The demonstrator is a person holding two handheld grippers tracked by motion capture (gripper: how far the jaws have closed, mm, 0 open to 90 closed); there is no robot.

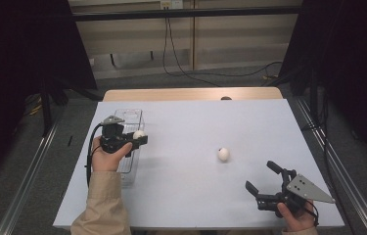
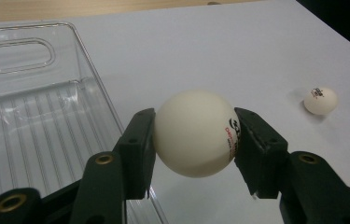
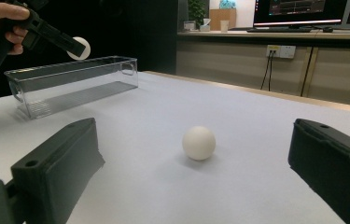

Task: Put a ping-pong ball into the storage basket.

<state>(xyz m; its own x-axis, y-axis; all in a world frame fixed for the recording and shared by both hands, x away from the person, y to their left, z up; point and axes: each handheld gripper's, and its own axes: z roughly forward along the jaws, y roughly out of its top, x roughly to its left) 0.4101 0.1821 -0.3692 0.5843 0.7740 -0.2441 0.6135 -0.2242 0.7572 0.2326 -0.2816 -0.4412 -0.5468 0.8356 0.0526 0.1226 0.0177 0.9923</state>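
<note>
My left gripper (image 1: 139, 138) is shut on a white ping-pong ball (image 2: 195, 133) with red and black print, held in the air just past the right rim of a clear plastic bin (image 2: 37, 121). That held ball (image 3: 80, 48) also hangs above the bin (image 3: 72, 84) in the right gripper view. A second white ball (image 1: 223, 154) lies on the white table, and this ball (image 3: 199, 143) sits ahead of my right gripper (image 1: 262, 177), whose jaws stand wide open with nothing between them. The loose ball (image 2: 320, 100) is small at the right of the left gripper view.
The white tabletop (image 1: 195, 127) ends in a wooden strip at its far edge. The long clear bin (image 1: 127, 142) stands at the table's left side. Dark curtains flank the table, and cables run over the floor behind it.
</note>
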